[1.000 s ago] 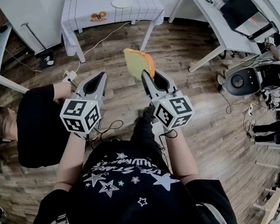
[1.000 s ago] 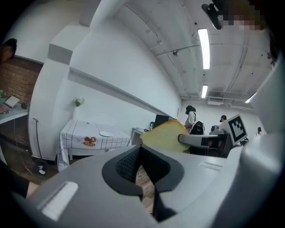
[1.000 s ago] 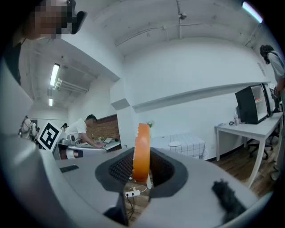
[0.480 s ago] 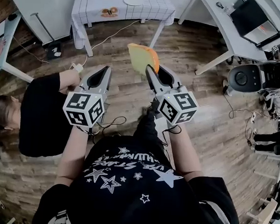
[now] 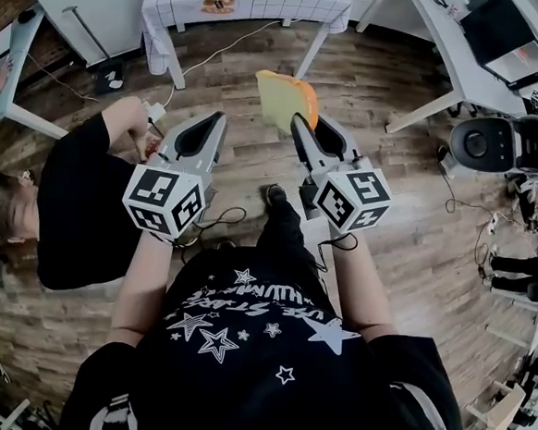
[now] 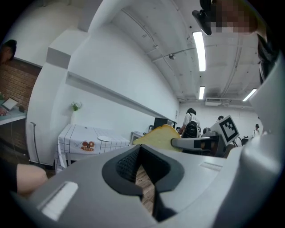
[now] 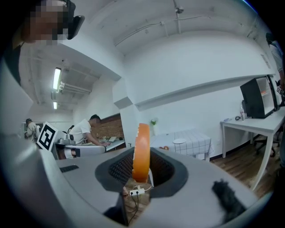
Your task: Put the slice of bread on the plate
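Right gripper [image 5: 301, 121] is pinching the bread slice [image 5: 280, 97] upright between its fingers, left gripper [image 5: 217, 118] alongside with fingers pressed together, empty

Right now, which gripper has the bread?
The right gripper: its jaws clamp the bread, seen edge-on in the right gripper view. The left gripper is shut with nothing between its jaws.

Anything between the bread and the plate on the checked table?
Nothing visible. The bread slice is clamped in the right gripper; only open wood floor lies between it and the table with the plate.
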Action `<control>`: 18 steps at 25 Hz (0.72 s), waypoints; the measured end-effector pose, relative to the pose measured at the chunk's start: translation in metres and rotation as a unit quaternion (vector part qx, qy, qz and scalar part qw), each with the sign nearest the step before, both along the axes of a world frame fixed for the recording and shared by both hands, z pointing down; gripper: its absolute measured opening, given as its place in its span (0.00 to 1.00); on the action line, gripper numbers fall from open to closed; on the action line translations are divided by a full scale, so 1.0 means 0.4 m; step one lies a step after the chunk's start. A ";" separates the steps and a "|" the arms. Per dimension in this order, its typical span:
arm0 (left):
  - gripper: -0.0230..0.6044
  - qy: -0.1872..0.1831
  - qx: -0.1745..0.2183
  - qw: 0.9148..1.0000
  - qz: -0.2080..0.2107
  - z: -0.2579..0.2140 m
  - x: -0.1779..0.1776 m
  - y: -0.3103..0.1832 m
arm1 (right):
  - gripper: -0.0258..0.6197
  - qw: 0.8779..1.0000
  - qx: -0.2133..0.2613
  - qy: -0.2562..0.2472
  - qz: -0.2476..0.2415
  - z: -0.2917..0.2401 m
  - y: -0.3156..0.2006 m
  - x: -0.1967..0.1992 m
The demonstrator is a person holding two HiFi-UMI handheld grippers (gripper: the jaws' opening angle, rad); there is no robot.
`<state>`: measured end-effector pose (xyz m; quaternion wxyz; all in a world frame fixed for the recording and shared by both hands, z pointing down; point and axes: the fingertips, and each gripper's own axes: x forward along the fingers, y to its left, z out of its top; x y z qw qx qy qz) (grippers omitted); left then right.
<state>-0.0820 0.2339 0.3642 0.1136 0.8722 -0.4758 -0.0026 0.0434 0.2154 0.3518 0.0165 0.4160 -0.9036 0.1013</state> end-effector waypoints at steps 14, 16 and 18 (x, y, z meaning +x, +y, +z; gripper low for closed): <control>0.05 -0.014 -0.049 0.998 -0.032 0.062 0.074 -0.283 | 0.19 0.999 -0.032 -0.020 0.002 0.041 -0.332 0.116; 0.05 -0.017 -0.047 0.998 -0.033 0.055 0.097 -0.327 | 0.19 0.999 -0.034 -0.023 -0.001 0.037 -0.382 0.137; 0.05 -0.018 -0.046 0.998 -0.039 0.049 0.111 -0.365 | 0.19 0.999 -0.034 -0.026 -0.006 0.032 -0.428 0.154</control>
